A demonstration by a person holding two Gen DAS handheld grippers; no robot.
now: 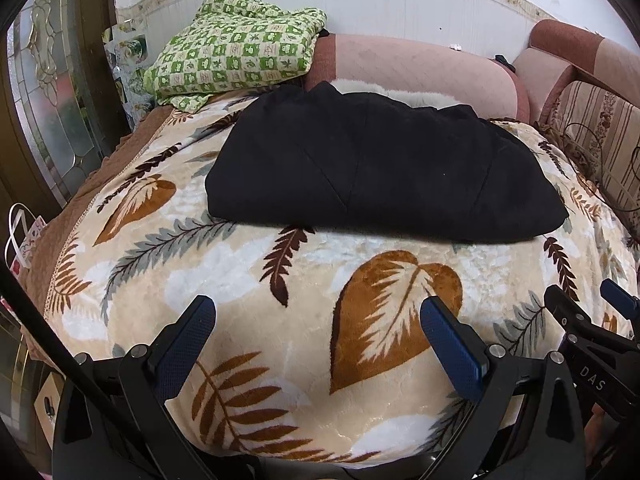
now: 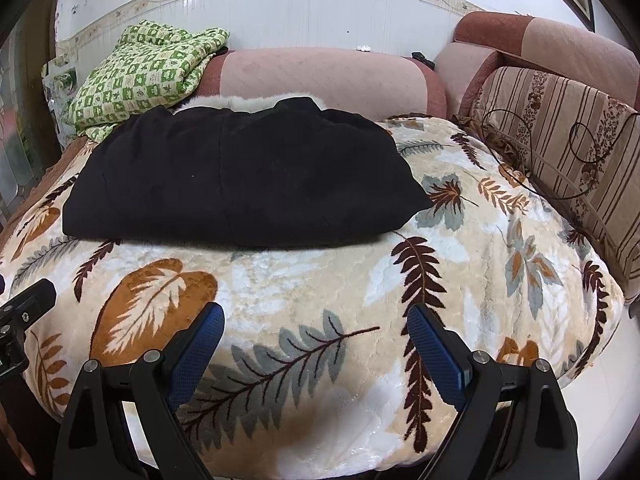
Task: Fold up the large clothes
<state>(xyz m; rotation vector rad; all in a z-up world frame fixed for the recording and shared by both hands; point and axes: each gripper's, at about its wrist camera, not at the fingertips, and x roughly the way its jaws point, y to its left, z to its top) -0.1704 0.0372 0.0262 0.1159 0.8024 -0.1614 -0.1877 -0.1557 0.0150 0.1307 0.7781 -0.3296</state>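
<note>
A large black garment [image 1: 380, 168] lies folded into a flat bundle on the leaf-patterned blanket [image 1: 280, 280], with a white fur trim [image 1: 400, 94] showing at its far edge. It also shows in the right wrist view [image 2: 240, 176]. My left gripper [image 1: 316, 308] is open and empty, held above the blanket well short of the garment. My right gripper [image 2: 316, 314] is open and empty too, likewise short of the garment. The right gripper also shows at the right edge of the left wrist view [image 1: 592, 300].
A green checked cloth [image 1: 236, 52] is bunched at the back left. A pink sofa back [image 1: 420, 68] runs behind the garment. A striped cushion [image 2: 560, 148] with a dark cable [image 2: 520, 136] lies to the right. A glass door [image 1: 48, 92] stands left.
</note>
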